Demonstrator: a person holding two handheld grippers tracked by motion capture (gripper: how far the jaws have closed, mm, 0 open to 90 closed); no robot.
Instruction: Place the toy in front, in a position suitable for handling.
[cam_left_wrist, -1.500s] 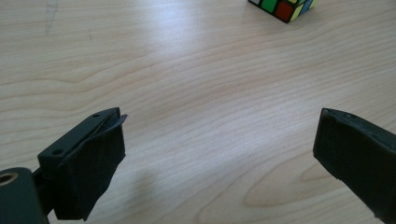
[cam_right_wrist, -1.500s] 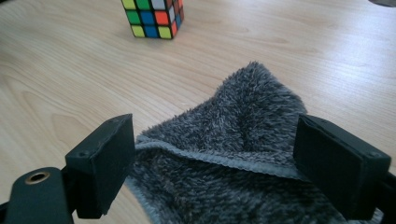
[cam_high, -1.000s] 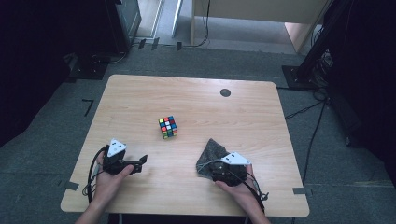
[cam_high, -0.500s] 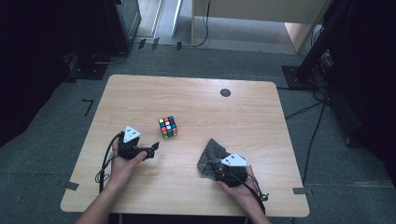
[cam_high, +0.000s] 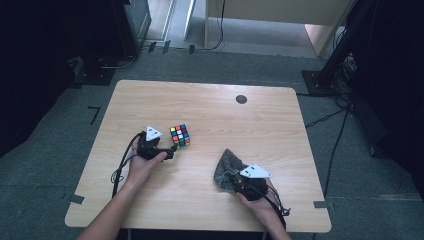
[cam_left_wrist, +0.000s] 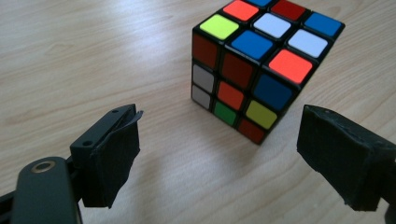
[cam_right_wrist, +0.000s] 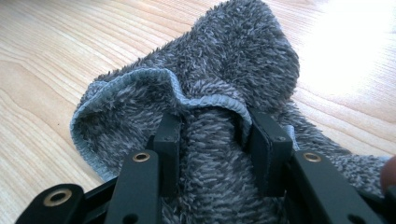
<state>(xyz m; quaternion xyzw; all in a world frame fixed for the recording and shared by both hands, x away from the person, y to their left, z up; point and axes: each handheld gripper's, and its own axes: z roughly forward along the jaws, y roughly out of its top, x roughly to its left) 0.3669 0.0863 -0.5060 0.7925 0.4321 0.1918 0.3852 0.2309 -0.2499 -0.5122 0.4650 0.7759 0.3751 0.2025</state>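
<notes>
Left gripper moved up to cube, cube just ahead of open, closing fingers

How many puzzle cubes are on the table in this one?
1. The puzzle cube stands left of the table's middle, just ahead of the left gripper. Nothing suggests another, though the grey cloth could cover something small.

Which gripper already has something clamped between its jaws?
The right gripper: its jaws have just been closing and pinch a fold of the grey cloth. The left gripper stands open, short of the colour cube, touching nothing.
</notes>
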